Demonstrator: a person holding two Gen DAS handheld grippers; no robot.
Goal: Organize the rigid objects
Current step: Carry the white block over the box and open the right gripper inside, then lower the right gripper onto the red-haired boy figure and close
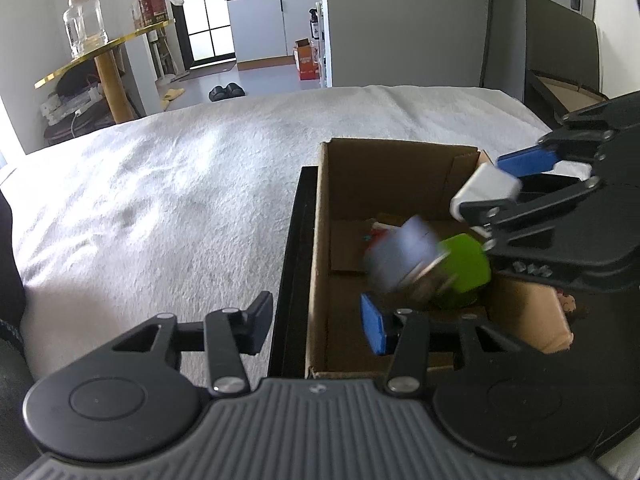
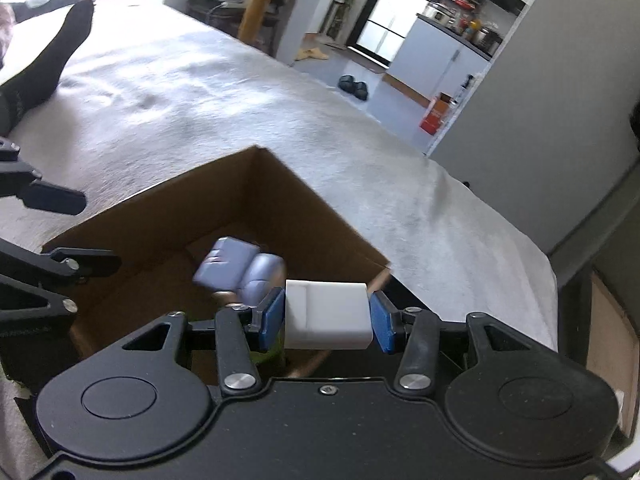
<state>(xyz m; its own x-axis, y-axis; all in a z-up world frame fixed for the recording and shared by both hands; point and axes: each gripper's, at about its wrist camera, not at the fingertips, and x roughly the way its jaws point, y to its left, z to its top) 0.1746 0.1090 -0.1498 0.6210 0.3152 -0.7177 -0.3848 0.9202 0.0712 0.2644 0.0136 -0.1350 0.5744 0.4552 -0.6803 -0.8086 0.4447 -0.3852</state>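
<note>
Right gripper [image 2: 327, 320] with blue pads clamping a white rectangular block [image 2: 326, 314], above an open brown cardboard box [image 2: 168, 216], blurred lavender blocky object [image 2: 240, 270] inside, white textured bedcover [image 2: 200, 92] around

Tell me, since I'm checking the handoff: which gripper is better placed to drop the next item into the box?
Right. The right gripper holds a white block above the cardboard box. The left gripper is empty at the box's edge; a purple item is blurred inside.
</note>
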